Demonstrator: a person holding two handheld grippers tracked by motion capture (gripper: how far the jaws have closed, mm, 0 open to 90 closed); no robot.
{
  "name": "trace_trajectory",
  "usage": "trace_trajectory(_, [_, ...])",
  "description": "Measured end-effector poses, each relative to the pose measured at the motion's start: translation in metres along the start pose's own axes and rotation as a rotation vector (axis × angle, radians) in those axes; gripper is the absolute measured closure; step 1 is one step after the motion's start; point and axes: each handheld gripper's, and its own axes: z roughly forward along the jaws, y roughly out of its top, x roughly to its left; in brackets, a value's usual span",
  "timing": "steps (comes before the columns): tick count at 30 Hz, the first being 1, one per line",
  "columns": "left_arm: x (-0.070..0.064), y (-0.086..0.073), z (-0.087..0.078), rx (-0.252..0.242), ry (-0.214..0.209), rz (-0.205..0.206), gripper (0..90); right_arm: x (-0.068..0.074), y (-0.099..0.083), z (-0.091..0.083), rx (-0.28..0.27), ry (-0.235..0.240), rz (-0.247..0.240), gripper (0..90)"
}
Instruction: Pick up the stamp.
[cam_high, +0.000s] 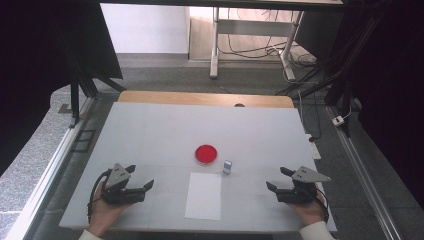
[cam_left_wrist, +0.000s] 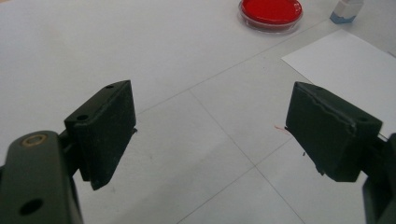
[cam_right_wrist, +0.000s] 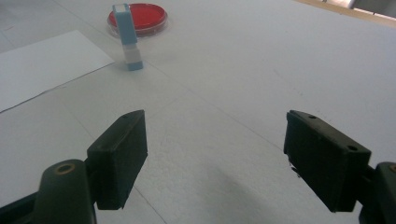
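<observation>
Left gripper (cam_high: 141, 183) and right gripper (cam_high: 276, 179) resting at the near edge of the desk (cam_high: 150, 130), one to each side, both with jaws wide apart and nothing between them; pointed inward toward the middle.

Red petri dish (cam_high: 206, 154) lying flat at mid-desk; small blue-and-white vial (cam_high: 227, 167) standing upright just to its right and slightly nearer, apart from the dish; white paper sheet (cam_high: 203, 195) lying flat near of both, between the two grippers.

Handling, as judged:
- Vial: light, rigid, narrow and tall; tips easily on a sideways knock; smooth sides, likely slippery; best taken across the mid-body with jaws level, lightly closed; nearer to the right gripper.
- Petri dish: light, stiff, thin-walled clear plastic, prone to cracking under a hard squeeze; possibly a loose lid, though not discernible; best taken across the rim at opposite sides and kept level.
- Paper sheet: limp, very light, flat on the surface; hard to pinch except at an edge or corner.
</observation>
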Motion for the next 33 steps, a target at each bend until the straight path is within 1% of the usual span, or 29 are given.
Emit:
trace_trajectory(3, [0.000,0.000,0.001,0.002,-0.005,0.002,16.2,0.000,0.000,0.000,0.000,-0.002,0.001,21.2])
trace_trajectory(4, [0.000,0.000,0.001,0.003,-0.005,0.003,16.3,0.000,0.000,0.000,-0.007,0.003,0.004,21.2])
trace_trajectory(7, [0.000,0.000,0.000,-0.001,-0.004,0.002,16.4,0.000,0.001,0.000,-0.004,-0.002,0.004,21.5])
trace_trajectory(8, [0.000,0.000,0.000,-0.003,-0.002,0.003,16.5,0.001,0.001,0.000,-0.011,-0.001,0.006,21.8])
trace_trajectory(13, [0.001,0.000,0.003,0.000,-0.006,0.006,16.5,0.002,0.007,-0.003,-0.014,-0.003,0.020,22.5])
trace_trajectory(14, [0.001,0.000,0.003,0.000,-0.006,0.007,16.6,0.003,0.009,-0.004,-0.018,-0.010,0.020,22.6])
trace_trajectory(19, [0.001,0.002,0.003,-0.005,-0.010,0.012,16.6,0.007,0.017,-0.004,-0.030,-0.004,0.016,24.1])
trace_trajectory(20, [0.001,0.002,0.003,-0.005,-0.011,0.010,16.6,0.009,0.019,-0.004,-0.028,-0.006,0.006,24.1])
trace_trajectory(23, [0.001,0.002,0.004,-0.003,-0.011,0.011,16.6,0.012,0.025,-0.005,-0.027,-0.008,-0.003,23.9])
trace_trajectory(24, [0.001,0.002,0.004,-0.002,-0.011,0.013,16.6,0.013,0.029,-0.006,-0.037,-0.009,-0.010,23.9])
trace_trajectory(27, [0.001,0.002,0.004,-0.004,-0.009,0.009,16.5,0.016,0.041,-0.011,-0.068,-0.019,-0.009,23.9])
trace_trajectory(31, [0.001,0.001,0.002,-0.004,-0.006,0.011,16.5,0.020,0.048,-0.011,-0.085,-0.025,-0.012,23.9])
trace_trajectory(33, [0.002,0.001,0.002,-0.006,-0.005,0.008,16.5,0.021,0.051,-0.008,-0.080,-0.021,-0.021,23.9])
